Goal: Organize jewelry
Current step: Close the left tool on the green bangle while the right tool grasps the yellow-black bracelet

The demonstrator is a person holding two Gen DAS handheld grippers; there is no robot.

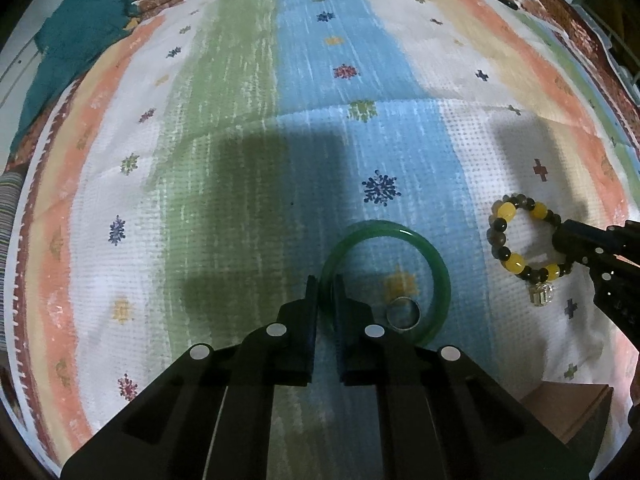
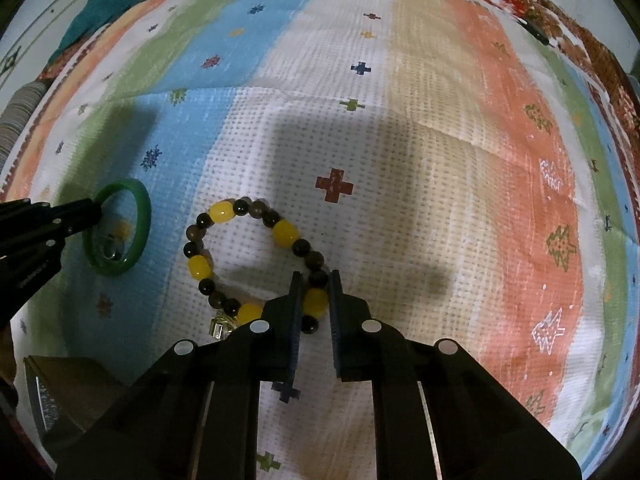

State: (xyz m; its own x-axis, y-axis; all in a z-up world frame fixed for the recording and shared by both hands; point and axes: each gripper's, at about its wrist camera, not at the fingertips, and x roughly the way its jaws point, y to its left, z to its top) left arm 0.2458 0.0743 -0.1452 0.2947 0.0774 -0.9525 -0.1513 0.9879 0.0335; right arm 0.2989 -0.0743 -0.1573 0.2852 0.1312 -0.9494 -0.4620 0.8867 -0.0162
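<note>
1. Left wrist view: the left claw (image 1: 325, 286) is clamped on the left rim of one green bangle (image 1: 386, 280), one finger outside the hoop and one inside. The bangle lies flat on the blue stripe of a striped cloth (image 1: 240, 140).
2. One small silver ring (image 1: 404, 312) lies inside the bangle, near its lower rim and just beside the inner finger.
3. To the right, on the white stripe, sits one beaded bracelet (image 1: 520, 240): dark beads with four yellow beads visible and one clear charm hanging at its lower edge. The right claw (image 1: 568, 246) comes in from the right edge and covers the bracelet's right side.
4. One brown box (image 1: 568, 412) shows at the lower right corner. One teal cloth (image 1: 76, 40) lies bunched at the upper left.
5. Right wrist view: the right claw (image 2: 314, 280) has its two fingers closed around the bracelet (image 2: 248, 256), with a dark bead and a yellow bead between them. Five yellow beads count here; the charm lies at the bracelet's near edge, partly hidden by the claw.
6. The bangle (image 2: 120, 232) lies well left of the bracelet, with the left claw (image 2: 94, 212) gripping its near-left rim. The ring (image 2: 112, 252) shows dimly inside it.
7. The box (image 2: 68, 384) sits at the lower left corner, apart from both pieces.
</note>
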